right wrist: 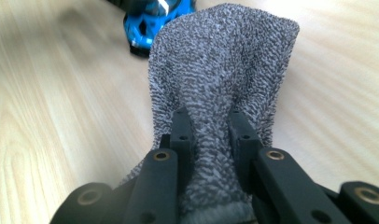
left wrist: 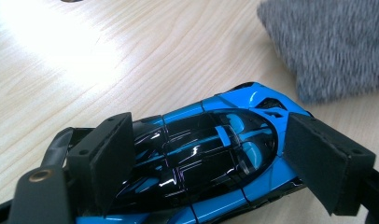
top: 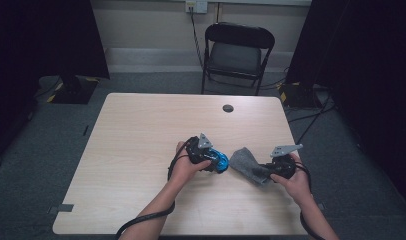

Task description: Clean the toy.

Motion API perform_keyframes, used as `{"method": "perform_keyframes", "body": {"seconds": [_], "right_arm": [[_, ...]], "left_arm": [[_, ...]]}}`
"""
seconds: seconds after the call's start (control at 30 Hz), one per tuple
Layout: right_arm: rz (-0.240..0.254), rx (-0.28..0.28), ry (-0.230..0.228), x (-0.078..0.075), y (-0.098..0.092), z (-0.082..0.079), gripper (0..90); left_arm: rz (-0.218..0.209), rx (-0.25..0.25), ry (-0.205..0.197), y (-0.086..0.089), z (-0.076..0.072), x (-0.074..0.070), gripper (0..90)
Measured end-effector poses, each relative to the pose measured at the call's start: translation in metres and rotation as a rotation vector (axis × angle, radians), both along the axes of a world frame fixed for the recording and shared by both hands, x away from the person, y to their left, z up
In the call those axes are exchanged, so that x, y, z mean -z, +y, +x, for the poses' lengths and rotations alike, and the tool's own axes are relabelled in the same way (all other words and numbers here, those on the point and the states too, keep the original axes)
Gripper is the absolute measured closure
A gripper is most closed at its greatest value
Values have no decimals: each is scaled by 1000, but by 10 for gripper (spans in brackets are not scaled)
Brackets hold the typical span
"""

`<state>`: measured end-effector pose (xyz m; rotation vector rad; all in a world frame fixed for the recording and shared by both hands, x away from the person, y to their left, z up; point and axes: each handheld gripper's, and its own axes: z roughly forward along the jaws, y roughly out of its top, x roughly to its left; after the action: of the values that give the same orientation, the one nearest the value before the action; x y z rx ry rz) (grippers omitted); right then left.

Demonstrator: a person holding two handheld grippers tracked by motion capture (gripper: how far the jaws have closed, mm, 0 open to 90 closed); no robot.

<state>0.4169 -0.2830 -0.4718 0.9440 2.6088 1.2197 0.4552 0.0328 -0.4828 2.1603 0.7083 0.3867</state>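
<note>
Two grippers are held over a pale wooden counter [top: 141, 130], one in each of the person's hands. The left gripper [top: 207, 154] is set around a blue and black toy car [left wrist: 211, 154]; in the left gripper view its pads [left wrist: 106, 158] are seen on either side of the car's body, the left pad close against the flank and the right pad just beside the other flank, so a firm clamp cannot be told, but the car is bracketed between the jaws. The car lies on the counter near its middle, toward the person's side, with its glossy black canopy turned upward.

The right gripper [right wrist: 210, 128] is closed on a grey cloth [right wrist: 225, 60]: the jaws are drawn near together and the knitted fabric is pinched between them, bunched at the grip and spread wider beyond it. In the high view the cloth [top: 246, 162] is seen stretched from the right gripper [top: 278, 165] toward the car [top: 218, 161], its far edge just beside the car's nose. In the right gripper view the car's blue front [right wrist: 152, 21] is seen just past the cloth's far corner.

A black folding chair [top: 236, 55] is placed beyond the counter's far edge.
</note>
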Motion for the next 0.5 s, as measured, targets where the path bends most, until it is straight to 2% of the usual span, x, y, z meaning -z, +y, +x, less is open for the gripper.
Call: {"method": "perform_keyframes", "body": {"seconds": [0.2, 0.5], "right_arm": [[49, 60, -43, -14, 0, 13, 764], [45, 109, -77, -27, 22, 56, 764]], "left_arm": [[-5, 4, -2, 1, -1, 0, 164], [1, 27, -5, -2, -2, 0, 164]]}}
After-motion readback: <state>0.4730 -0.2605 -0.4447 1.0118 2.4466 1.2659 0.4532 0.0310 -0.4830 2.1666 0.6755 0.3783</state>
